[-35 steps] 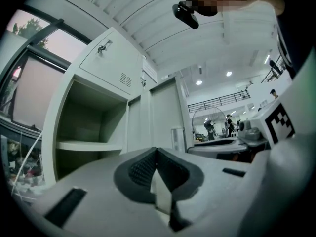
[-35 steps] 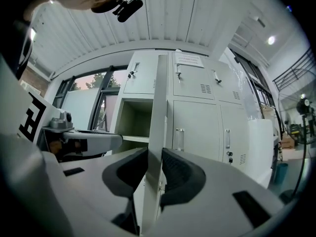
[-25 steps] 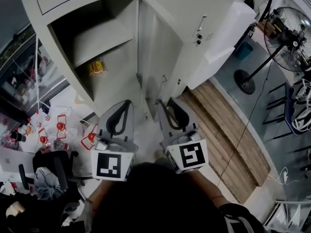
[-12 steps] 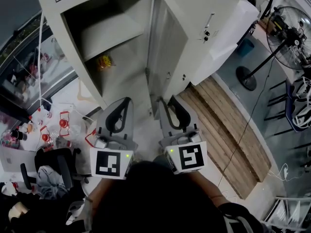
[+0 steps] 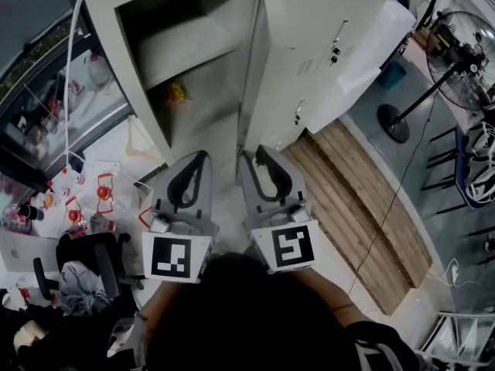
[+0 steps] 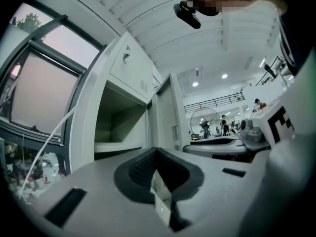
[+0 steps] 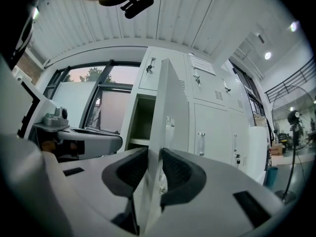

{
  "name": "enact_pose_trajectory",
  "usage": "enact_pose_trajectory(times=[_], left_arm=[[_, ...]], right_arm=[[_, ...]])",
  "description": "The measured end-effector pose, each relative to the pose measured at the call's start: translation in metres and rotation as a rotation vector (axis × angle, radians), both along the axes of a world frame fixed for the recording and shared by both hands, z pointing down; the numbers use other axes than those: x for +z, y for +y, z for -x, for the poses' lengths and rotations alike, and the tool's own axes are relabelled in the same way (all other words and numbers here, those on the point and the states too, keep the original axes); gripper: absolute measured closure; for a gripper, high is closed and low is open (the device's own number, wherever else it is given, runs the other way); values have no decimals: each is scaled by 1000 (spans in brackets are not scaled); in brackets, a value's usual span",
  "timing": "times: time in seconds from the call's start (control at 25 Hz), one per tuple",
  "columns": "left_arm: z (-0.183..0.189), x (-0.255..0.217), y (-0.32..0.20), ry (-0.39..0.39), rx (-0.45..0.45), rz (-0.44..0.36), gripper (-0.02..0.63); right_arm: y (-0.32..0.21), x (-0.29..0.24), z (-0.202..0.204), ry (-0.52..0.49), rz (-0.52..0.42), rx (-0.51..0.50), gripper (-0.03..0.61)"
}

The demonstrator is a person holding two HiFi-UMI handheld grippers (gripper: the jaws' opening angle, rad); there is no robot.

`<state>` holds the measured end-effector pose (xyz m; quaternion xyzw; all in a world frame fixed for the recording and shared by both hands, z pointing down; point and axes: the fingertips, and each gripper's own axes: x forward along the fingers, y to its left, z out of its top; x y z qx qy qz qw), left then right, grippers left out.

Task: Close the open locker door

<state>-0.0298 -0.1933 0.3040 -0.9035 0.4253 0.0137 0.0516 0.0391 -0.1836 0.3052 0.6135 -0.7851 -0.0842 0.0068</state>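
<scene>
Workshop hall: steel lockers point(image 5: 325, 22), pedestal fan point(image 5: 464, 49), wooden pallet point(image 5: 363, 199), corrugated ceiling point(image 7: 163, 14).

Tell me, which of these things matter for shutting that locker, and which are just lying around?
Job: locker door, its edge clamped in the right gripper; the open locker compartment.
Idle or lying about: left gripper, shut and empty; yellow packet in the locker; pedestal fan; wooden boards; office chair.

claws: 2 (left claw point(image 5: 197, 157), right claw point(image 5: 249, 155))
marker cubes point(image 5: 176, 257): 2, one per claw
open locker door point(image 5: 254, 83): 1
locker shelf point(image 5: 186, 45): 1
yellow packet point(image 5: 175, 93): 1
standing fan point(image 5: 464, 52): 1
office chair point(image 5: 85, 261): 1
wood platform point(image 5: 363, 199): 1
</scene>
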Motion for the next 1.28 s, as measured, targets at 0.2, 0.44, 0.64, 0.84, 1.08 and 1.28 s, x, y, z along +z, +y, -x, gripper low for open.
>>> enact_pose_trajectory(times=[0.2,0.44,0.64,0.84,1.08,1.28], left_arm=[[14,1,-2,7,-23,8,612],[28,1,-5,7,-52,1,612],[37,2,-7,12,-78,13,612],[41,3,-9,10,-96,14,612],[32,6,-12,-2,-84,28,612],[24,7,-19,2,-82,46,612]], right_arm=[[-5,0,15,-7,8,-26,480],[-11,-2,27,-6,8,-64,485],[-16,-2,37,2,8,-106,488],[-22,-1,45,1,11,-165,488],[-26,-1,52,6,22,-249,491],[-32,-2,60,16,34,-335,495]])
